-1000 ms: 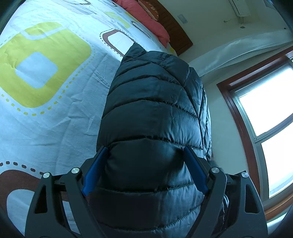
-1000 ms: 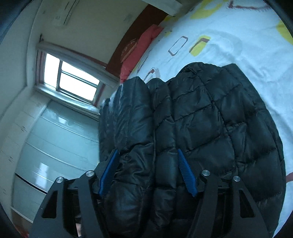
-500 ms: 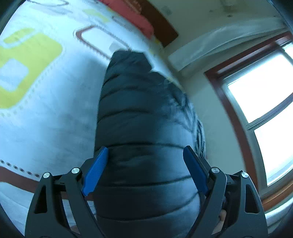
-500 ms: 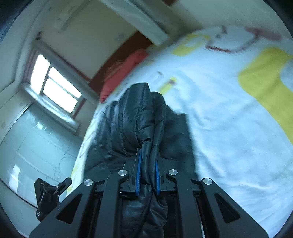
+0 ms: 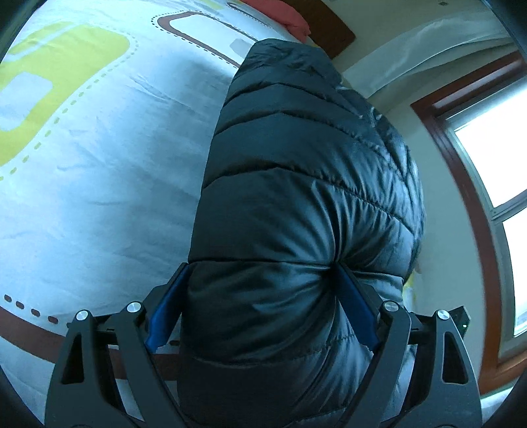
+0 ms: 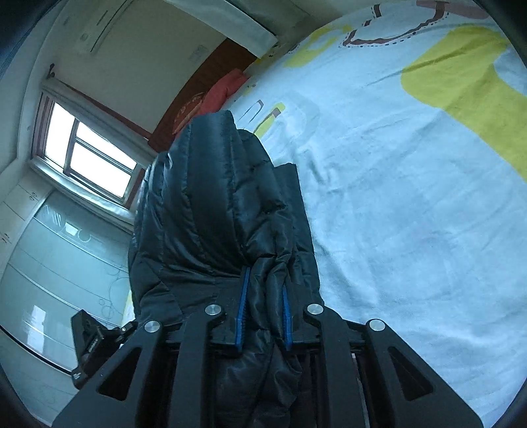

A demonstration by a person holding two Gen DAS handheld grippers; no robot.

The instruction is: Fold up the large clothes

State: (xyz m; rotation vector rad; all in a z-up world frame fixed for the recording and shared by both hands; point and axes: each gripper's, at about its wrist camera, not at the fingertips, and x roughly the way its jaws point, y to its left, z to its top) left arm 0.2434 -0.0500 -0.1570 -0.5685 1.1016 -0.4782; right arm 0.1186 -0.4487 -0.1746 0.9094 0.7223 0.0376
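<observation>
Work surface is a bed [image 5: 98, 184] covered by a pale blue-white sheet [image 6: 411, 204] printed with rounded yellow-green blocks, brown outlines and dotted borders; the fabric shows shallow creases. A red pillow [image 5: 290, 16] lies at the far end against a dark wooden headboard [image 5: 332, 36]. Walls are cream; a wood-framed window [image 5: 487, 158] is overexposed, with a rolled pale curtain or blind along the top in the left wrist view. The right wrist view adds a wall-mounted air conditioner [image 6: 98, 26] near the ceiling and frosted glass wardrobe doors [image 6: 56, 263] with a circle pattern below the window. The black quilted puffer jacket [image 5: 306, 184] is bunched and lifted above the sheet near the window-side edge of the bed. Left claw [image 5: 260, 309]: blue pads spread wide and pressed into a thick roll of the jacket on both sides, fabric puckered at the right pad, so it is gripping. Right claw [image 6: 263, 316]: pads drawn close together, pinching several gathered layers of the jacket between them.
</observation>
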